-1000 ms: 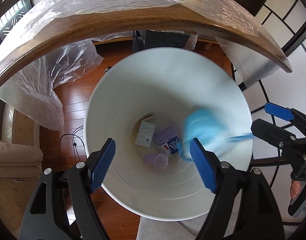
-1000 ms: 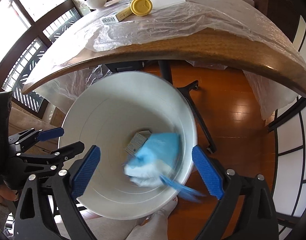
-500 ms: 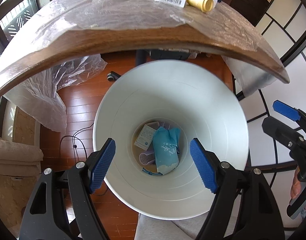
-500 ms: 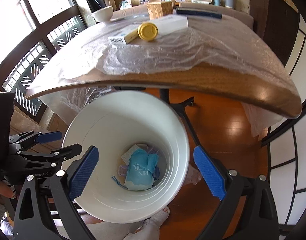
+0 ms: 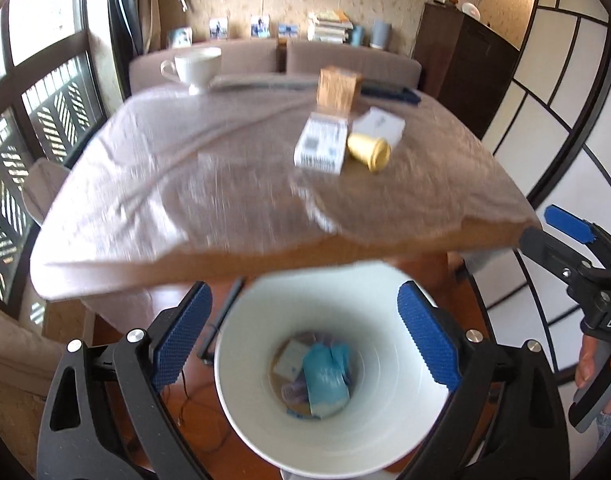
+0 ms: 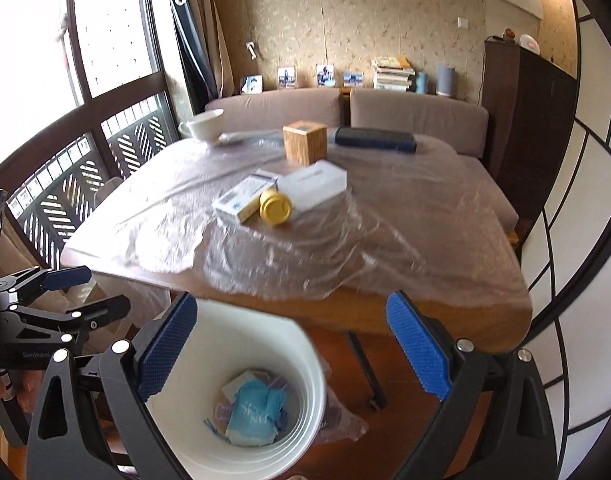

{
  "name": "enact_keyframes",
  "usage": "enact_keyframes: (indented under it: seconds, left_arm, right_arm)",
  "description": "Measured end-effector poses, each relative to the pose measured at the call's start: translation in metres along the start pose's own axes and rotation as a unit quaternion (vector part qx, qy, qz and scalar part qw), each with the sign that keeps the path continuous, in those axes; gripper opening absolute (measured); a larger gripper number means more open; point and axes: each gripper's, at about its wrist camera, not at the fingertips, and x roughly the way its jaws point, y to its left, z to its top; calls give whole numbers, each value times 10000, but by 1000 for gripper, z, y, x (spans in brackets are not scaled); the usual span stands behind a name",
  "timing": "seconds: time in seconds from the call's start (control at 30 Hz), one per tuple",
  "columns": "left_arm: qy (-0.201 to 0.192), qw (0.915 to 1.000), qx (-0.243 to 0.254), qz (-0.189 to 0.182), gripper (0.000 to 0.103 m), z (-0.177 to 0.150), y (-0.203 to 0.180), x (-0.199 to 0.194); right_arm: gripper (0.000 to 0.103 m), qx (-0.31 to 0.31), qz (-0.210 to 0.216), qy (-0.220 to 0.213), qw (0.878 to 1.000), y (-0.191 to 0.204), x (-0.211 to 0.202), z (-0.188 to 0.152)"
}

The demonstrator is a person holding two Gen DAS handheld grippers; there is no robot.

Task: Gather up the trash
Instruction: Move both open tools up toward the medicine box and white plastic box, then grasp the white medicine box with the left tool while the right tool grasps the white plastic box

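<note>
My left tongs (image 5: 303, 338) and right tongs (image 6: 291, 350) gape empty. The blue packet (image 6: 254, 414) lies lower-centre in the white bin (image 6: 305, 364), long axis up-frame, hiding blurred scraps.

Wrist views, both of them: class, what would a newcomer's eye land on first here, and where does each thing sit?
The white bin on the floor below the table edge stands out first, with a blue packet lying on other trash at its bottom. Next comes the plastic-covered table, where a yellow bottle lies on its side between two white boxes. Both the left gripper and right gripper are open and empty.
</note>
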Motion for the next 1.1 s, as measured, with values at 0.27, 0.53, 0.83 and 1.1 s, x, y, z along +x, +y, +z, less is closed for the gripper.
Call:
enact_keyframes:
  seconds: [0.27,0.53,0.83,1.1]
  left_arm:
    - [-219,9990,235,318,95,25,-2,11]
    - [-32,9973,735,8,95,56,0,50]
    - [329,9938,1008,-319,95,86,1,105]
    - [486,9935,1004,-230,95,101,0,136]
  right_arm:
    - [94,-273,-344,11,9990,-29,22,23]
    - [94,-481,-434,243,9976,-37,70,48]
    - [94,-531,-324,544,9966,-35,134,79]
    - [94,-970,81,879,9914,-34,184,97]
